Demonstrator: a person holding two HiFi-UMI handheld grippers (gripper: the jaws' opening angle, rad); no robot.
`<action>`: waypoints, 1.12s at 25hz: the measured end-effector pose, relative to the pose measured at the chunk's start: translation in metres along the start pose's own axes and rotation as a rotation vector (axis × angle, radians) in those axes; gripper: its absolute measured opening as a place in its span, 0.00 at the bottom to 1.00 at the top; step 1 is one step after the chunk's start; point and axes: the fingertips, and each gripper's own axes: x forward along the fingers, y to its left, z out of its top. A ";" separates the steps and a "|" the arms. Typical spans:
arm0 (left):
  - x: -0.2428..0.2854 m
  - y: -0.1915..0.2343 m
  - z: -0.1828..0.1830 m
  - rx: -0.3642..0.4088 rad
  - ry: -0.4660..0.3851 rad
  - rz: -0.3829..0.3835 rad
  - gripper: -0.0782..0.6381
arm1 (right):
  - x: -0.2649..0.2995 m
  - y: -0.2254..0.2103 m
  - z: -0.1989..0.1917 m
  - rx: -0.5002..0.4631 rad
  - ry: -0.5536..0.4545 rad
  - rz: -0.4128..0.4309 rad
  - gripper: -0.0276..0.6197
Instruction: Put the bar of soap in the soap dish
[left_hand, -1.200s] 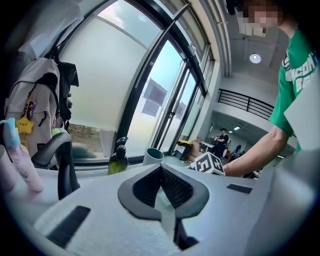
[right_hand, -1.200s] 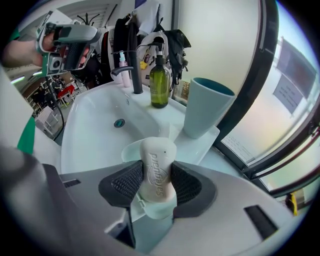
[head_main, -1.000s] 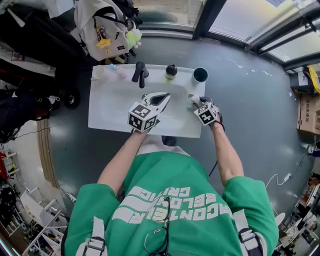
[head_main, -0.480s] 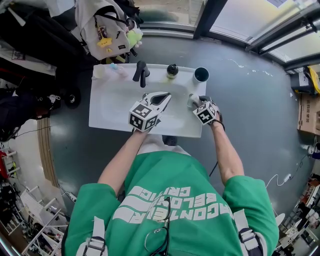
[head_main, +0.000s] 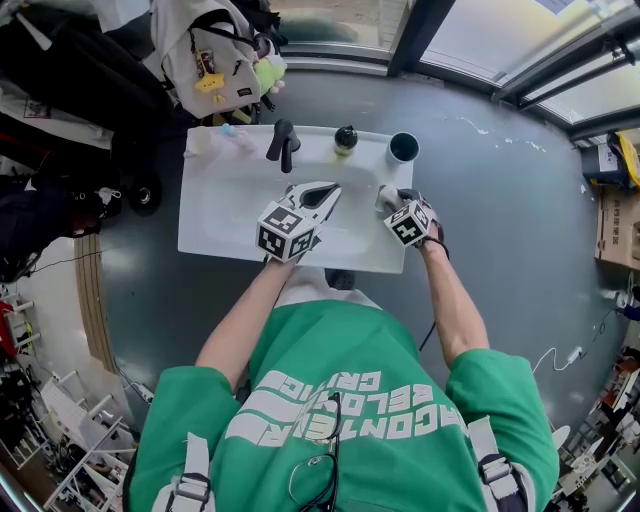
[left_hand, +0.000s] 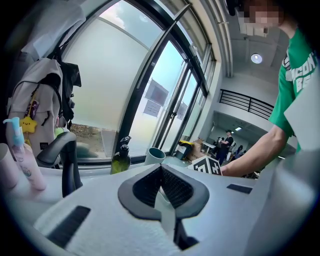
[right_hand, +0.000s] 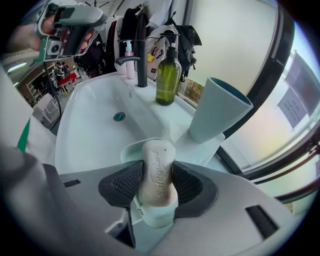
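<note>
A cream bar of soap (right_hand: 157, 172) sits between the pads of my right gripper (right_hand: 156, 184), which is shut on its two long sides. It lies over the pale green soap dish (right_hand: 129, 150) on the sink's right ledge; whether it rests on the dish I cannot tell. In the head view the right gripper (head_main: 392, 202) is at the white sink's (head_main: 225, 215) right front corner, and the dish (head_main: 384, 193) shows just beyond it. My left gripper (head_main: 333, 187) hangs over the basin, shut with nothing in it; its pads (left_hand: 172, 186) meet.
Along the sink's back edge stand a black faucet (head_main: 283, 143), a green pump bottle (head_main: 345, 140) and a teal cup (head_main: 403, 149), with pink tubes (head_main: 236, 140) at the back left. The cup (right_hand: 217, 116) is close beyond the dish. A backpack (head_main: 205, 60) hangs behind the sink.
My right gripper has edged slightly toward the sink's back with the soap still held. The left gripper has stayed where it was.
</note>
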 end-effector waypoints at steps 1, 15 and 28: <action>0.000 -0.001 0.000 0.001 0.001 0.000 0.12 | -0.001 0.000 0.000 -0.001 -0.001 -0.002 0.32; 0.000 -0.010 0.004 0.010 -0.007 -0.016 0.12 | -0.014 -0.001 0.005 -0.058 -0.016 -0.027 0.32; 0.002 -0.030 0.011 0.042 -0.022 -0.039 0.12 | -0.072 -0.015 0.018 0.173 -0.199 -0.083 0.32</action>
